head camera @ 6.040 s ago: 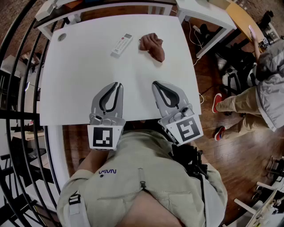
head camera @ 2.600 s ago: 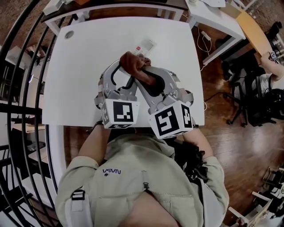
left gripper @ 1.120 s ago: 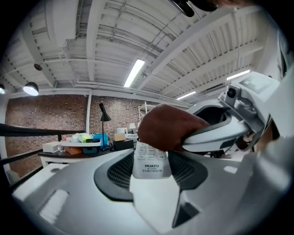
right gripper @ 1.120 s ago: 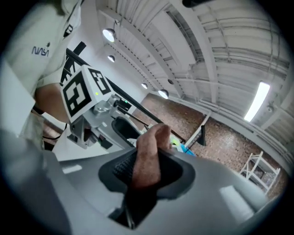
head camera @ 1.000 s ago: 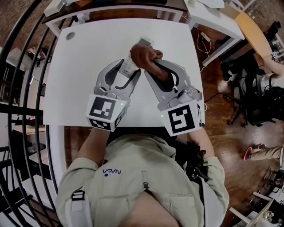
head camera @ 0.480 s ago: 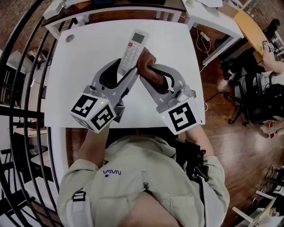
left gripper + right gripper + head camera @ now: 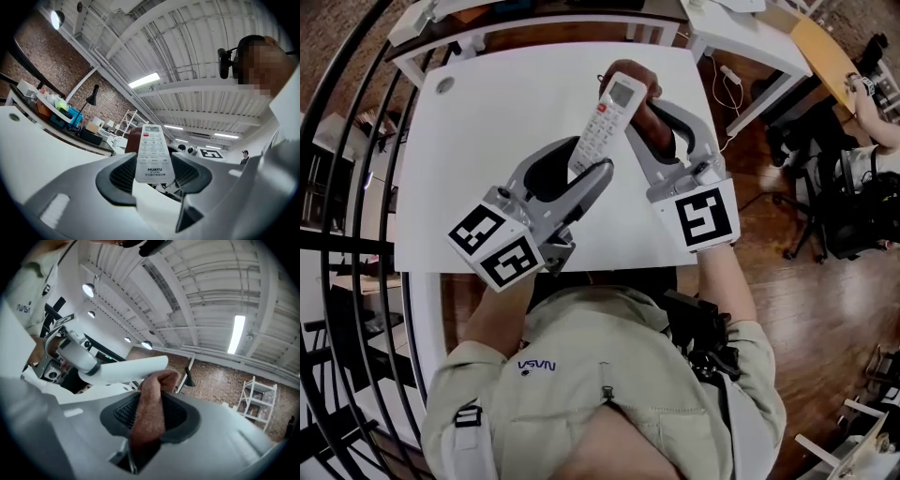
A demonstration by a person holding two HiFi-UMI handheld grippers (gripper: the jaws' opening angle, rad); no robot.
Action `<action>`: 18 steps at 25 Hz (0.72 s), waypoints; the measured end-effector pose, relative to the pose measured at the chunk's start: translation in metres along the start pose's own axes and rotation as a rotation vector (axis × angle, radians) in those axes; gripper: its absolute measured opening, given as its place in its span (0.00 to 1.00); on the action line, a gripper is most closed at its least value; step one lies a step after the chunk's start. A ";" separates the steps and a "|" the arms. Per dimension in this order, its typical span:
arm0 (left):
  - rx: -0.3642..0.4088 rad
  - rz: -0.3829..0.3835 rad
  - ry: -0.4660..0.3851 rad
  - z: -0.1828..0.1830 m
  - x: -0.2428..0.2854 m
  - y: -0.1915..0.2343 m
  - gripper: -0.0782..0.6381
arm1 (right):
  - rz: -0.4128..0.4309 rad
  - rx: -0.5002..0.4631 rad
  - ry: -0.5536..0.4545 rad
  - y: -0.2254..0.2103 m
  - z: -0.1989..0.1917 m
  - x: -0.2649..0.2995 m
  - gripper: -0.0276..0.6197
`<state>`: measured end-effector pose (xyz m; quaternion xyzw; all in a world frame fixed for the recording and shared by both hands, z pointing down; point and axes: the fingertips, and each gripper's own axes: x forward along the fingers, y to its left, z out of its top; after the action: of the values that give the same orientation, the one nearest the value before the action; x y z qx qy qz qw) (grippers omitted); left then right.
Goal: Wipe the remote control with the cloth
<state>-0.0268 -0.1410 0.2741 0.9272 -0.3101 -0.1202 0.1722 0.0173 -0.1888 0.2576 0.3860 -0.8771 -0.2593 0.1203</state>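
One remote (image 7: 602, 127), left gripper (image 7: 584, 161); one cloth (image 7: 149, 411), right gripper (image 7: 647, 117).

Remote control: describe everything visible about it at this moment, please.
The slim white plastic remote control has a small grey display at its far end, a red button below it, rows of pale keys and HUAYU printed near the bottom. The left gripper clamps its lower end, holding it tilted above the white table, keys facing the person. The reddish-brown cloth in the right gripper touches its back.
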 end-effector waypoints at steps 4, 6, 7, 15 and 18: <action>-0.013 0.016 -0.029 0.010 0.001 0.005 0.44 | 0.155 -0.066 0.038 0.052 -0.005 0.002 0.21; -0.014 0.040 -0.041 0.014 0.000 0.011 0.44 | 0.213 -0.064 0.028 0.074 -0.003 0.002 0.21; -0.017 0.052 -0.046 0.015 -0.001 0.015 0.44 | 0.236 -0.060 0.023 0.083 -0.003 0.002 0.21; 0.059 0.138 -0.072 0.023 -0.005 0.036 0.44 | 0.148 -0.034 0.046 0.055 -0.013 0.012 0.21; 0.240 0.255 -0.047 0.028 -0.002 0.060 0.44 | 0.030 0.003 0.087 0.012 -0.026 0.020 0.21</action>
<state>-0.0691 -0.1916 0.2721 0.8911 -0.4414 -0.0809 0.0668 0.0071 -0.2055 0.2864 0.3841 -0.8771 -0.2390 0.1615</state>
